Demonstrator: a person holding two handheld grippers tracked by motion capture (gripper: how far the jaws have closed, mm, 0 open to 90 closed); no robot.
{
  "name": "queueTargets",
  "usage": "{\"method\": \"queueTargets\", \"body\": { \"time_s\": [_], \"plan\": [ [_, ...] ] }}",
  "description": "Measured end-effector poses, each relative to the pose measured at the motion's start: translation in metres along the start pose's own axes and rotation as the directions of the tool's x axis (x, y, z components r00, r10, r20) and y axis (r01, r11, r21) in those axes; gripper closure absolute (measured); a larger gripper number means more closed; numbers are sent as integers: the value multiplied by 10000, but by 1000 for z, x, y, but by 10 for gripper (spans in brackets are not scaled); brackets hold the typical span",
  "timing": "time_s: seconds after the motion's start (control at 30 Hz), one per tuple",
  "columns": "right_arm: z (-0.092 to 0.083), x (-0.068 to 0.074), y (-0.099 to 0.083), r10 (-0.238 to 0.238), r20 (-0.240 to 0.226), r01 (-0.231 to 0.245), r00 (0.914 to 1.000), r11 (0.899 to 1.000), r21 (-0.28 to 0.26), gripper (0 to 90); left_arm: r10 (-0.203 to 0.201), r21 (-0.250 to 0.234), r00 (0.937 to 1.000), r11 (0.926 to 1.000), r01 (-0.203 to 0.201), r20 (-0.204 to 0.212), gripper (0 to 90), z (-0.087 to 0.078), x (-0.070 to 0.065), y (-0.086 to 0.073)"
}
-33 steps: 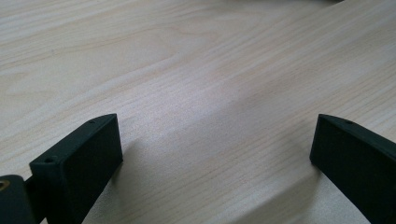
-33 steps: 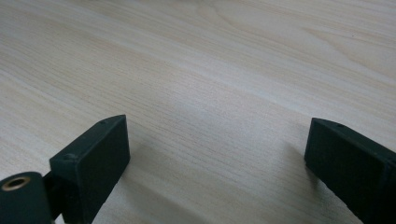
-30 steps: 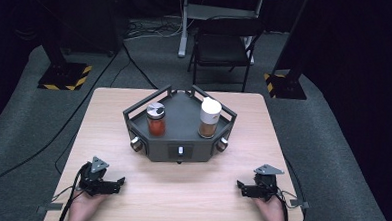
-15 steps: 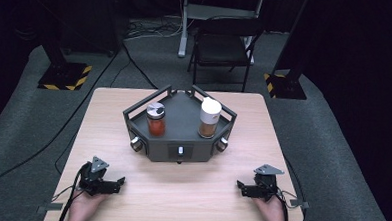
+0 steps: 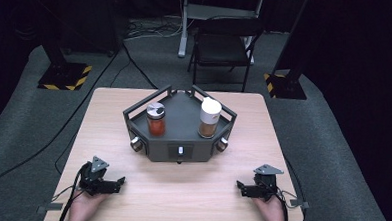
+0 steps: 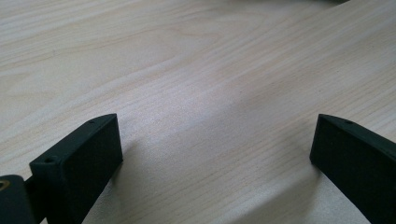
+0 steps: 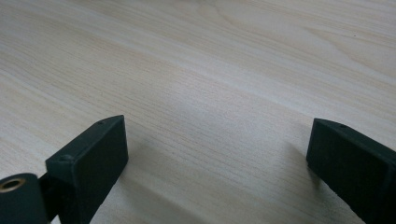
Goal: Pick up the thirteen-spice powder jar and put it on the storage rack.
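High view: left gripper [image 5: 118,183] and right gripper [image 5: 241,189] rest on the table [image 5: 188,201] near its front edge, jaws spread wide and empty, well apart from the dark tray [image 5: 180,141] holding two jars.

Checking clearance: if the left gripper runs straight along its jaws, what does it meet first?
Likely nothing nearby: the left gripper points across bare table toward the right gripper, which seems first in line, though depth is unclear.

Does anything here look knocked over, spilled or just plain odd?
Nothing stands out. Both jars, the red-filled jar and the white-capped jar, stand upright on the dark tray. The wooden table shows no spill, and each claw, left and right, rests open near its edge.
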State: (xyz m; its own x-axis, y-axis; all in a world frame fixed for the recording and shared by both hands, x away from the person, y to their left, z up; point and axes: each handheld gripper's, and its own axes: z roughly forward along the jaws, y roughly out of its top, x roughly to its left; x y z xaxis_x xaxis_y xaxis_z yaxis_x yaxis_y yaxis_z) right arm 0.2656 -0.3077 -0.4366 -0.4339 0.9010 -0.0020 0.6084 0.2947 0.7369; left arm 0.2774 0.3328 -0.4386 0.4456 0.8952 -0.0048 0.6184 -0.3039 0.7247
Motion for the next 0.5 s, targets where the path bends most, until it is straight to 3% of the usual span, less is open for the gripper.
{"method": "queueTargets", "body": {
  "time_s": [0.5],
  "plan": [
    [0, 1, 0, 25, 23, -25, 10000, 10000, 13, 38, -6, -2, 10000, 10000, 6, -13, 18, 0, 0, 0]
  ]
}}
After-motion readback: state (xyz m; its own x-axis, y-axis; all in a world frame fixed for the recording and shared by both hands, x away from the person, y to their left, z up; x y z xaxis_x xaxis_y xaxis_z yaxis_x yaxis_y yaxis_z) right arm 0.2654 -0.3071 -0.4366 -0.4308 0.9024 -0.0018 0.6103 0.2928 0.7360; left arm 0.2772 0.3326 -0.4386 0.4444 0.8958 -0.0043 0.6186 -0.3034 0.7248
